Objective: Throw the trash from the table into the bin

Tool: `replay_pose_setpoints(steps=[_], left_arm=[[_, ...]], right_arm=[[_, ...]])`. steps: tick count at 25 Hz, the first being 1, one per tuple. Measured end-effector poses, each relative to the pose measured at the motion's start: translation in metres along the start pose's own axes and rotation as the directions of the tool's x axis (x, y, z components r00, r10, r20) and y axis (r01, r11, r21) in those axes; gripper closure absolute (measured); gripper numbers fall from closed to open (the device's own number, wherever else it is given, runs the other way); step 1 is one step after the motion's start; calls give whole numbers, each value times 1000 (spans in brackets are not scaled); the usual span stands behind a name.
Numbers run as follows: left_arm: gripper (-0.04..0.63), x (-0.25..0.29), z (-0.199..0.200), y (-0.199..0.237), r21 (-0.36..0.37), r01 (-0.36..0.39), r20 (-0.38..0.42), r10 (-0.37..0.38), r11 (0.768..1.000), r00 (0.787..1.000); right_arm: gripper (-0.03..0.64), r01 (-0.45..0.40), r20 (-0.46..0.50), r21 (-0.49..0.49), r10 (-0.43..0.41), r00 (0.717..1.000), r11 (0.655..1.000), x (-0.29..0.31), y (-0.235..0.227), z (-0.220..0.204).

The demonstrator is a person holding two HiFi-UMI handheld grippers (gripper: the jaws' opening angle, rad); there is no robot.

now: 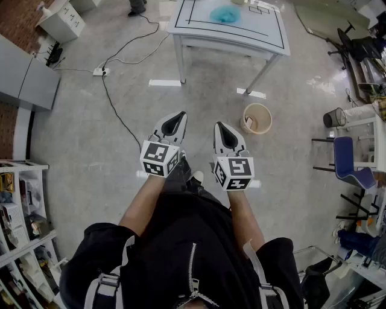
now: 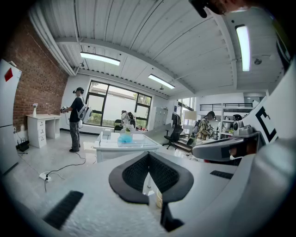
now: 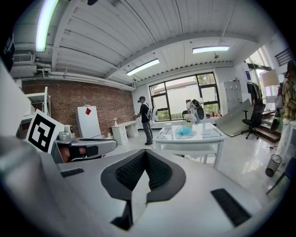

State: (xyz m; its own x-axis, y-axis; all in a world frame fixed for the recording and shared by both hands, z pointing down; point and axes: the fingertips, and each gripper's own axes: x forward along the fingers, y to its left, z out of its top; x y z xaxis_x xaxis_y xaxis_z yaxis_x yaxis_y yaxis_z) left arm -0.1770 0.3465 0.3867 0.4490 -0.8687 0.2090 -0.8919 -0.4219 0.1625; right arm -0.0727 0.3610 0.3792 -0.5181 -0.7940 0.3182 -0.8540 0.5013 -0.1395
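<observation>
Bright, even indoor light from ceiling lamps (image 2: 99, 58) and windows (image 3: 185, 95). White glare patches on the glossy floor (image 1: 164, 82) toward 12 o'clock. Gripper views bulge fisheye, black at corners; nearest foreground soft.

Right tongs (image 3: 146, 155) closed, white table (image 3: 190, 141) with blue trash (image 3: 183, 131) beyond

Left gripper (image 1: 180, 116) and right gripper (image 1: 219, 127) have jaws closed.

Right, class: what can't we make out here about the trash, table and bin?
Trash: head view, a blue lump, too small to say what it is.
Table: head view, far end cut off by the top edge.
Bin: head view, something lies inside, too small to identify.
</observation>
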Motion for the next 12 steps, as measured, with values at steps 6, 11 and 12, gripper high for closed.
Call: replay_pose_setpoints(steps=[6,11,12], left_arm=[[589,-1,-1,-8,4,7,1,-7,1000,1000],[589,-1,-1,-16,10,17,2,-17,1000,1000],[589,-1,-2,-18,10,18,2,-18,1000,1000]], right_arm=[[607,4,18,22,-4,1000,1000,-9,-4,-1],[607,7,19,16,-8,1000,1000,-16,-4,-4],[607,8,19,18,-8,1000,1000,-17,-5,-5]])
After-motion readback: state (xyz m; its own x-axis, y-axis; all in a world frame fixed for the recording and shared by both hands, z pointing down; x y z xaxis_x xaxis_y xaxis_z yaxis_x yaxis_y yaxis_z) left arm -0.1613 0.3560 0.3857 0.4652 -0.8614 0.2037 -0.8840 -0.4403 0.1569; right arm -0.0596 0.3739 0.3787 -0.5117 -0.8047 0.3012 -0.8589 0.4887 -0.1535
